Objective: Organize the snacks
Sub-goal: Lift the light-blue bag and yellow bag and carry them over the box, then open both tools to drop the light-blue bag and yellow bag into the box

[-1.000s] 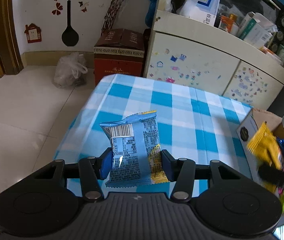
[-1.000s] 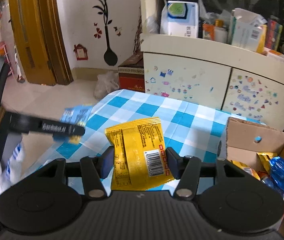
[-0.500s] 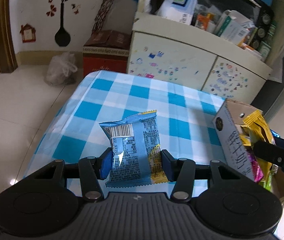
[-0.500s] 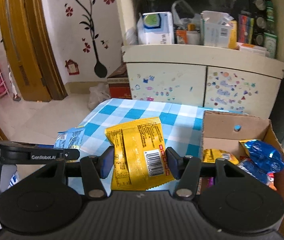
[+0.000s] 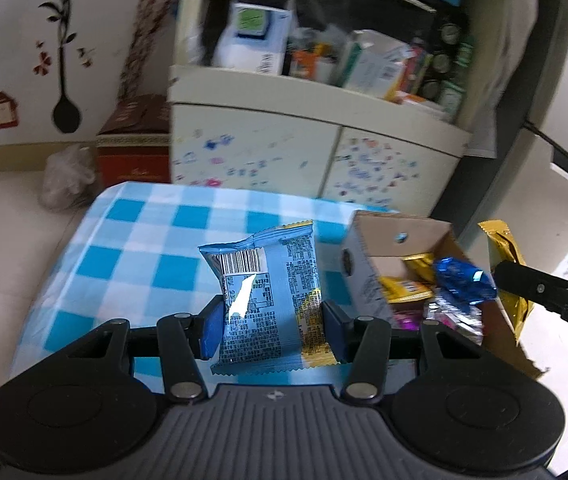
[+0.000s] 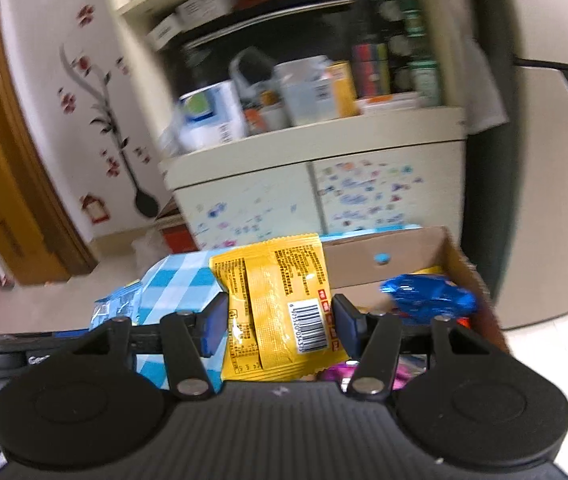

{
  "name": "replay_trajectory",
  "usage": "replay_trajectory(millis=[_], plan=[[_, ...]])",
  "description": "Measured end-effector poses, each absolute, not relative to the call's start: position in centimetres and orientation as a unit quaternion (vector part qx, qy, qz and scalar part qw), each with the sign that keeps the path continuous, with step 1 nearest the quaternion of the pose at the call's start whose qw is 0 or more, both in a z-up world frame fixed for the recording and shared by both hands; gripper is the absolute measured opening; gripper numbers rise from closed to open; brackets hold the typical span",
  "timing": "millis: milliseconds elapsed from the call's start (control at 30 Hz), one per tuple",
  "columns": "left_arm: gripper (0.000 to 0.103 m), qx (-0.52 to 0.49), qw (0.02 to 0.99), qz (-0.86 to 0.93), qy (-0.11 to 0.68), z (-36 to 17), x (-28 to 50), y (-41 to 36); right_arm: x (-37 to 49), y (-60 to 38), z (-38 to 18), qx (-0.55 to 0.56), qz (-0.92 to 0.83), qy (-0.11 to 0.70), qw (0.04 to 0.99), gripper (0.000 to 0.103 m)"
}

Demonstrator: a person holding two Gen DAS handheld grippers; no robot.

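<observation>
My left gripper [image 5: 270,330] is shut on a blue snack packet [image 5: 266,292], held upright above the blue checked table [image 5: 144,248]. To its right stands an open cardboard box [image 5: 367,276] with several snacks inside, among them a shiny blue wrapper [image 5: 463,278]. My right gripper [image 6: 280,330] is shut on a yellow snack packet [image 6: 280,304], raised over the near left part of the same box [image 6: 415,248]. In the left wrist view that yellow packet [image 5: 507,264] and the right gripper's arm [image 5: 551,294] show beyond the box's right side. The blue packet [image 6: 118,306] appears at the left in the right wrist view.
A cream cabinet [image 5: 315,148] with stickers and a crowded shelf stands behind the table. A red-brown carton [image 5: 134,148] and a plastic bag [image 5: 66,176] sit on the tiled floor at the left. A wooden door frame [image 6: 8,184] is at far left.
Both grippers have swung to the right with their packets. The box has come further into both views, and the yellow packet now hangs over it.
</observation>
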State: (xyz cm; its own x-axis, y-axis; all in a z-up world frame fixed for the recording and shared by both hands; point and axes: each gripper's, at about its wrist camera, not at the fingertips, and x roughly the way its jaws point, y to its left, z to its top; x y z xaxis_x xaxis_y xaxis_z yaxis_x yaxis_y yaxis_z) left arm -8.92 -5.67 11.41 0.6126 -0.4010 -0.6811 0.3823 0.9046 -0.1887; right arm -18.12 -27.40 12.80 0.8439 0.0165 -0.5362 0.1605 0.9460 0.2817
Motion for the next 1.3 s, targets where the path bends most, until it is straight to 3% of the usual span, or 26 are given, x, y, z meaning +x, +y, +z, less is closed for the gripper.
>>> replay_trajectory(millis=[933, 1000, 1067, 1300], plan=[[0.057, 0.059, 0.860, -0.321, 0.393, 10.0, -11.4, -20.3, -20.8, -36.2, 10.8, 0.327, -0.178, 0.269, 0.888, 0.059], [0.067, 0.073, 0.861, -0.320, 0.388, 10.1, -11.7, -20.8, -20.6, -36.3, 10.5, 0.330, -0.186, 0.274, 0.884, 0.063], [0.092, 0.092, 0.867, -0.305, 0.382, 10.2, -12.2, -21.2, -20.6, -36.5, 10.5, 0.333, -0.191, 0.275, 0.882, 0.076], [0.097, 0.126, 0.868, -0.283, 0.388, 10.2, -12.6, -21.2, -20.7, -36.3, 10.7, 0.321, -0.202, 0.272, 0.884, 0.083]])
